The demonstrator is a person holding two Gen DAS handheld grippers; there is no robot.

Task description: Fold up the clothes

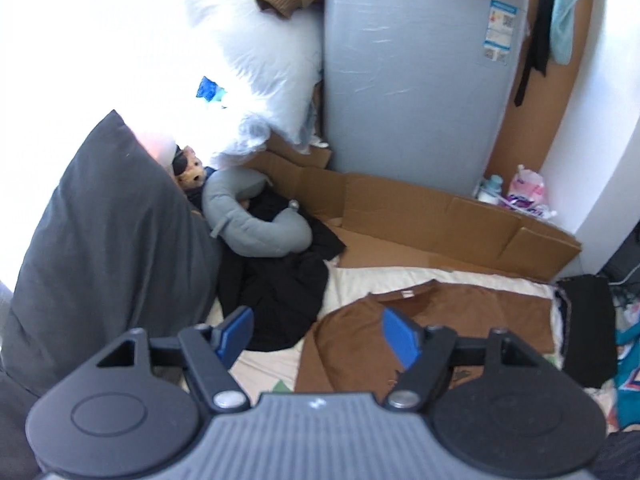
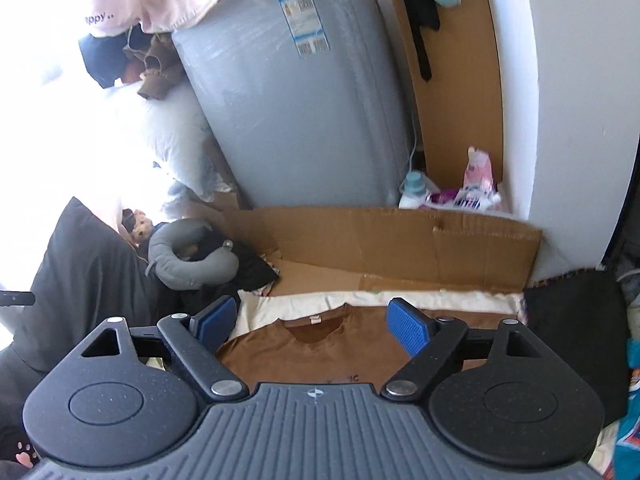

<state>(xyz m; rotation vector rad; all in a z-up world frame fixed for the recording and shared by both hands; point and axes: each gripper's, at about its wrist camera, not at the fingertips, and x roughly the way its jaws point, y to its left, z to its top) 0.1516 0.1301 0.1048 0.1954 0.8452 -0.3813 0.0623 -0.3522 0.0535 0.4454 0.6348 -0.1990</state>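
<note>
Brown T-shirt (image 2: 320,354) lies spread flat on the cream sheet (image 2: 400,302) of the bed, collar toward the cardboard (image 2: 400,244). Left gripper (image 1: 318,334) and right gripper (image 2: 310,322) both hang above it with jaws wide and nothing between them. A black garment (image 1: 276,292) lies crumpled beside the grey neck pillow (image 1: 248,232).

My left gripper (image 1: 318,330) tilts downward, its jaws spread wide and empty. My right gripper (image 2: 310,322) does likewise, gripping nothing.

grey neck pillow (image 1: 256,222) near flattened cardboard (image 1: 432,216), grey appliance (image 1: 416,76) behind.
</note>
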